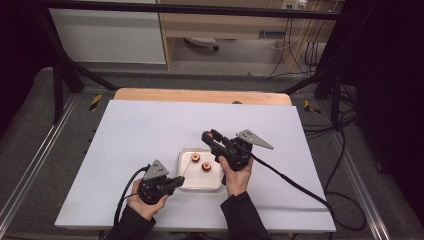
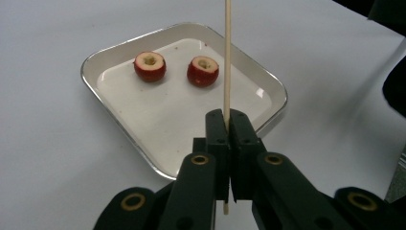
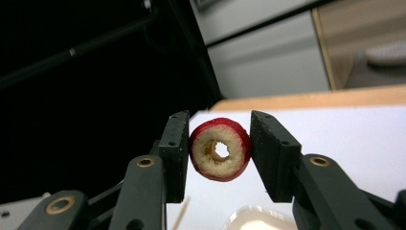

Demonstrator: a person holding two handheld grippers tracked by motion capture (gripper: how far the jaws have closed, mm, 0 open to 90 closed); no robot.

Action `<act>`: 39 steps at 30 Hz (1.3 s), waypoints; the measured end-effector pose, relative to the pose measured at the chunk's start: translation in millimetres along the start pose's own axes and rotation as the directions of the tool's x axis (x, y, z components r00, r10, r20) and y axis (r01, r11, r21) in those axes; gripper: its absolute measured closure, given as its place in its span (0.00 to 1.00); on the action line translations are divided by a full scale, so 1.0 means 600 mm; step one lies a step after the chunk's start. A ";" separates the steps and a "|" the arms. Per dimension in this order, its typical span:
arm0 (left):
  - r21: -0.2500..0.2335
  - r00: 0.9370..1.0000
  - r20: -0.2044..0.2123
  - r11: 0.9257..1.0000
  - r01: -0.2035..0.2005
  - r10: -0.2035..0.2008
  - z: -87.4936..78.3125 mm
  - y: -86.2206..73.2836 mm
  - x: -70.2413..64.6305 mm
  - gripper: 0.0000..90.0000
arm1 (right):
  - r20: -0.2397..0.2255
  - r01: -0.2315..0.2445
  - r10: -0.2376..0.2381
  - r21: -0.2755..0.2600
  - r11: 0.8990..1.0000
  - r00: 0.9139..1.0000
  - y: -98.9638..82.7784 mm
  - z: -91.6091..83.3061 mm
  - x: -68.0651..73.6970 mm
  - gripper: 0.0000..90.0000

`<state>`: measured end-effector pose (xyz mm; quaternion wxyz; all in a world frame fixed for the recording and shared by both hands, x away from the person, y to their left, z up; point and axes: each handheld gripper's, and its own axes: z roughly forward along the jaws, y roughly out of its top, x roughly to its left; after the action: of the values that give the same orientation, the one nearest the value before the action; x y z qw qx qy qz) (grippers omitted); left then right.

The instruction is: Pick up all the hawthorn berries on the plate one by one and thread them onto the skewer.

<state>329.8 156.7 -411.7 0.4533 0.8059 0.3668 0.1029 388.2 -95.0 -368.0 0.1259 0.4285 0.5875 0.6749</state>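
Beyond left gripper point(image 2: 229, 143), skewer point(image 2: 227, 62) cut off

no readable text, no labels, no numbers, no signs anywhere

Right gripper point(image 3: 218, 153): black jaws clamp a red-skinned cored fruit ring point(image 3: 220, 149), pale flesh, hole through its middle facing the camera. White table surface point(image 3: 354, 139) behind, light wooden edge point(image 3: 306, 99) beyond. Thin wooden stick tip point(image 3: 180, 213) and pale tray rim point(image 3: 256, 218) low in frame.
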 end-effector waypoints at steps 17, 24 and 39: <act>-0.066 0.998 0.035 0.996 0.061 -0.058 -0.008 0.009 -0.003 0.98 | -0.066 -0.046 0.033 -0.205 0.978 0.997 -0.034 0.006 0.014 0.67; -0.072 0.997 0.042 0.995 0.065 -0.062 -0.010 0.010 -0.004 0.98 | -0.082 -0.089 0.071 -0.234 0.968 0.994 -0.046 0.013 0.014 0.67; -0.062 0.997 0.043 0.996 0.068 -0.065 -0.009 0.010 -0.002 0.98 | -0.099 -0.071 0.050 -0.216 0.974 0.994 -0.054 0.016 0.012 0.67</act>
<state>329.4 157.6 -403.6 0.4892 0.7803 0.3806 0.0829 380.1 -74.5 -394.5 0.1243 0.3980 0.5015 0.7581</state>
